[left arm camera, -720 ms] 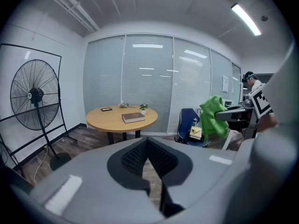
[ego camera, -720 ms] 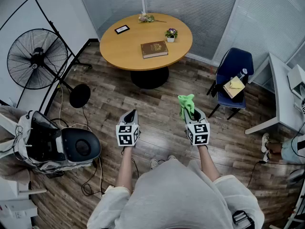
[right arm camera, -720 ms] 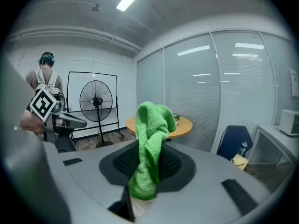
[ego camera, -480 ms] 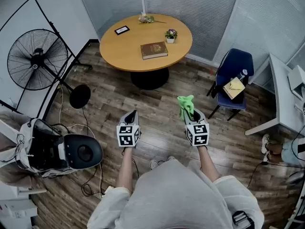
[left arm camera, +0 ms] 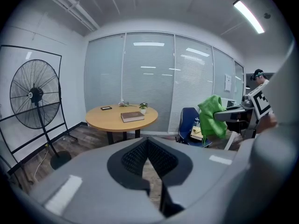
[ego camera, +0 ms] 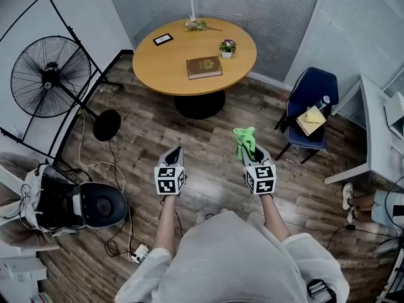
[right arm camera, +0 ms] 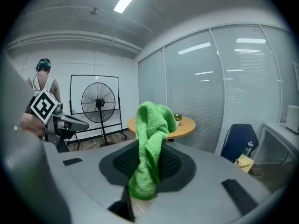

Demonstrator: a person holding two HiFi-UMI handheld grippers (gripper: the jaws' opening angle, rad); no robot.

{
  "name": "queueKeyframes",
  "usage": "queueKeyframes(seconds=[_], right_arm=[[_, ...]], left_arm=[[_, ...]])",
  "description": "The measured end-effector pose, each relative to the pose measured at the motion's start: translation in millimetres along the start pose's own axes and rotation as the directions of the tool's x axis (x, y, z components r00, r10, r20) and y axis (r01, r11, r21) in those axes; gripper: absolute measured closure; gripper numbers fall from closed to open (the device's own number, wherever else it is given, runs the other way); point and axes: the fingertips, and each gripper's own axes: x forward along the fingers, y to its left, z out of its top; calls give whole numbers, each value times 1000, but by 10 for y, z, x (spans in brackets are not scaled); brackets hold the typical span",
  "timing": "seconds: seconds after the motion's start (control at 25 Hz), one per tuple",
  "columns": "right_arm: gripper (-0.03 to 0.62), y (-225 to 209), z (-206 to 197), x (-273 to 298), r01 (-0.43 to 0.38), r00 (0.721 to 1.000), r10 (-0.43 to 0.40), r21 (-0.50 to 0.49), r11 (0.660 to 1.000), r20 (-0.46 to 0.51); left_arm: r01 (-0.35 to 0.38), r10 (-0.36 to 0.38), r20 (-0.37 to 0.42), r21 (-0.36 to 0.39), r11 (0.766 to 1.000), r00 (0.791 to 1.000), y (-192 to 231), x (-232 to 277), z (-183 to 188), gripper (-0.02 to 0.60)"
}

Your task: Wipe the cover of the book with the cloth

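Cloth [right arm camera: 150, 139]: green terry, fluffy, matt. Book [ego camera: 204, 67]: brown cover, leather-look, dull sheen. Round bench [ego camera: 161, 59], far: smooth light wood, satin. Floor [ego camera: 208, 128]: wood-look planks, slightly glossy. Left tool [ego camera: 174, 151], right tool [ego camera: 249, 151]: matt grey plastic, black ribbed pads [left arm camera: 134, 157]. Fan [ego camera: 49, 74], left: black wire metal. Chair [ego camera: 312, 88], right: blue fabric, matt.

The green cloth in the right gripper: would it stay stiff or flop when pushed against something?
Probably floppy: the green cloth bunches and folds over itself where the right gripper pinches it. Its fluffy surface suggests towelling, so it is likely light and grippy rather than slippery. It should squash flat against the book.
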Motion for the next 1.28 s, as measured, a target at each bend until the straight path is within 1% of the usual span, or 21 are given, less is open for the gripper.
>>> queueKeyframes(seconds=[0.2, 0.36, 0.68, 0.96, 1.28], right_arm=[[496, -100, -53, 70, -34, 999, 34, -7, 999, -18], [496, -159, -122, 95, -60, 998, 59, -17, 998, -32], [496, -241, -158, 223, -80, 996, 79, -17, 997, -38], [496, -273, -118, 484, -81, 996, 80, -16, 997, -44], [496, -337, -56, 984, -70, 996, 68, -24, 997, -63]], left_arm=[[-13, 13, -7, -7, 1000, 1000, -111, 114, 1, 574], [-22, 21, -23, -16, 1000, 1000, -204, 168, -78, 573], [-36, 35, -26, -24, 999, 999, -251, 280, -101, 574], [-36, 35, -30, -26, 999, 999, -105, 478, -50, 574], [-21, 20, -36, -45, 999, 999, 211, 908, 10, 573]])
